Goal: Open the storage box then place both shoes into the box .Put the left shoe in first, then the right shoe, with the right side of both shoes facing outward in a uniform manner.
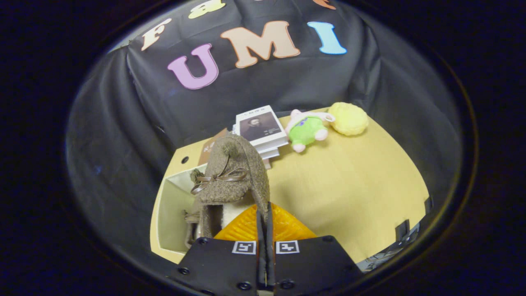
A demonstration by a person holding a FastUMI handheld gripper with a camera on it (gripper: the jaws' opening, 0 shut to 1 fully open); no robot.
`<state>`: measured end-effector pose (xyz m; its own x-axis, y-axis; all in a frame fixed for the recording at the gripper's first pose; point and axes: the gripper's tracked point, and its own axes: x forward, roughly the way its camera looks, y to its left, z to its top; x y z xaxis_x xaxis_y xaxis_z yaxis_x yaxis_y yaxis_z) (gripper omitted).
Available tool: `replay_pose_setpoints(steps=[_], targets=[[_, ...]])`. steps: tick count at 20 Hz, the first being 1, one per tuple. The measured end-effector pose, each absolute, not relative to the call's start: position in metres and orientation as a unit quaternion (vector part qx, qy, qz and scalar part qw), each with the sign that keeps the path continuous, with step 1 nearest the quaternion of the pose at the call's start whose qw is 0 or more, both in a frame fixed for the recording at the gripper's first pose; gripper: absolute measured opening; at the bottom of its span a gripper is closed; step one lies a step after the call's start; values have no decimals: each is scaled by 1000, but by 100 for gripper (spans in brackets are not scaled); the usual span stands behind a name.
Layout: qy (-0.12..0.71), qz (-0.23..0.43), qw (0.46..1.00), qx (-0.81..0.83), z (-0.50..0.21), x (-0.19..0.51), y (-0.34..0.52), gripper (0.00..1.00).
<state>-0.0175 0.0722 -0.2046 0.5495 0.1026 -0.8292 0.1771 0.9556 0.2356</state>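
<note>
Nearest, the gripper (264, 222) had its two fingers clenched together on the collar edge of a shoe (230, 176), so that the shoe hung lifted in front of them. It was pinched by the thin rim, likely so the body could swing free and go down into the box (172, 209) without the fingers fouling the walls. The shoe was a brown fuzzy slipper-boot with a pale lining, a thin ribbon bow across the front and a small pompom. It was poised over the open white box, just left of the fingers, where part of another brown shoe (191, 224) seemed to lie already. Beyond, on the wooden table (349, 185), sat a stack of books (263, 131), a green plush toy (308, 129) and a yellow fluffy ball (349, 118).
</note>
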Motion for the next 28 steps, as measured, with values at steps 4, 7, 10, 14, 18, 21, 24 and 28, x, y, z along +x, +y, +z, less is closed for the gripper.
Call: replay_pose_setpoints(steps=[4,7,10,14,18,21,24,28], targets=[[474,2,868,152,-201,-10,115,4],[480,14,864,153,-205,-9,141,4],[496,28,853,158,-213,-13,168,4],[517,21,845,132,-238,-20,177,4],[514,9,850,111,-245,-21,171,30],[503,28,858,102,-237,-25,171,65],[481,57,868,109,-223,-22,174,99],[403,94,905,97,-190,-13,165,100]])
